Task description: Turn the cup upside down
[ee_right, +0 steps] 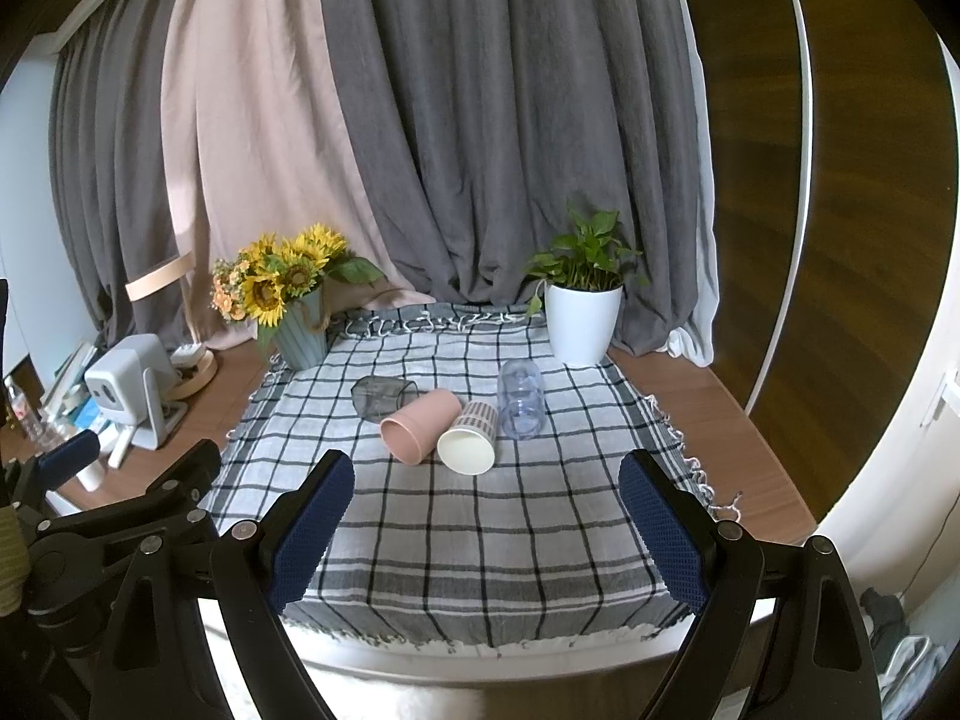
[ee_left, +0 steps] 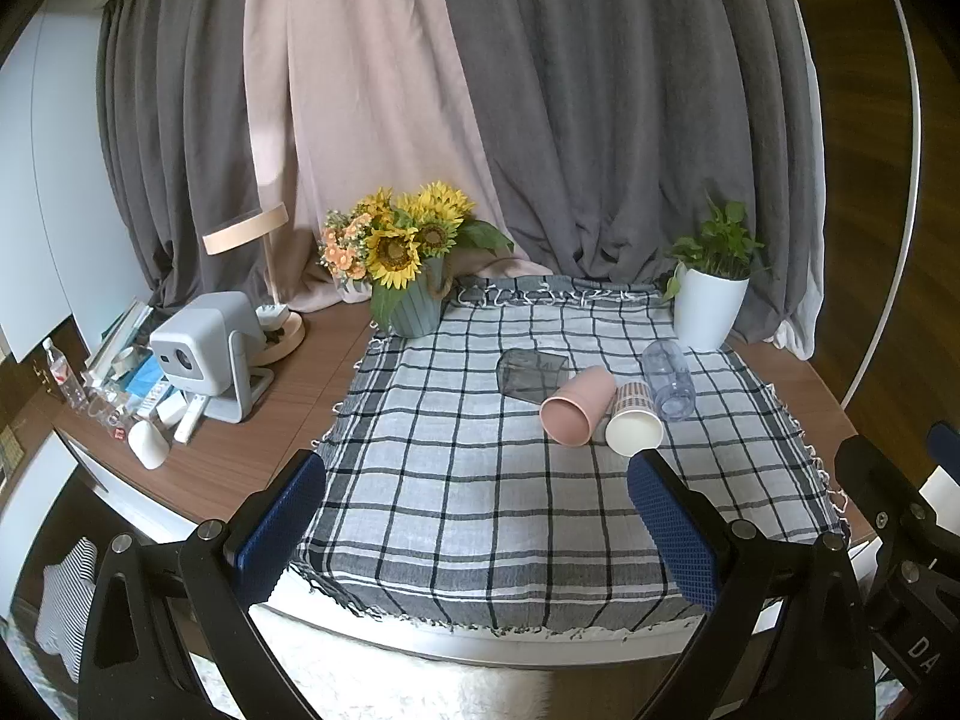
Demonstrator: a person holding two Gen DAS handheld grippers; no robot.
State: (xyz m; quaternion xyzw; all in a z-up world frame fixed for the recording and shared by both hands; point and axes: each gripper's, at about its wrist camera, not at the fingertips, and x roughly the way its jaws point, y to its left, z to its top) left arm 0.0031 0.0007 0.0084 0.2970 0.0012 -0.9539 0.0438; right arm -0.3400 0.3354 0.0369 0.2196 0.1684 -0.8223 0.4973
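Both grippers, left (ee_left: 477, 516) and right (ee_right: 486, 513), we hold wide open and empty over the near edge of the checked cloth (ee_right: 468, 540). Four cups lie on their sides mid-cloth, touching: grey (ee_right: 384, 397), pink (ee_right: 420, 425), paper (ee_right: 471, 438), clear (ee_right: 521, 399).

Four tipped cups (ee_right: 418, 424) beyond gaping right tongs (ee_right: 486, 534)

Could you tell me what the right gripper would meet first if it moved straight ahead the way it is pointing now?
Probably the paper cup, lying on its side with its mouth toward the right gripper. The checked cloth between them looks bare. The pink cup lies just left of that line; depth is hard to judge here.
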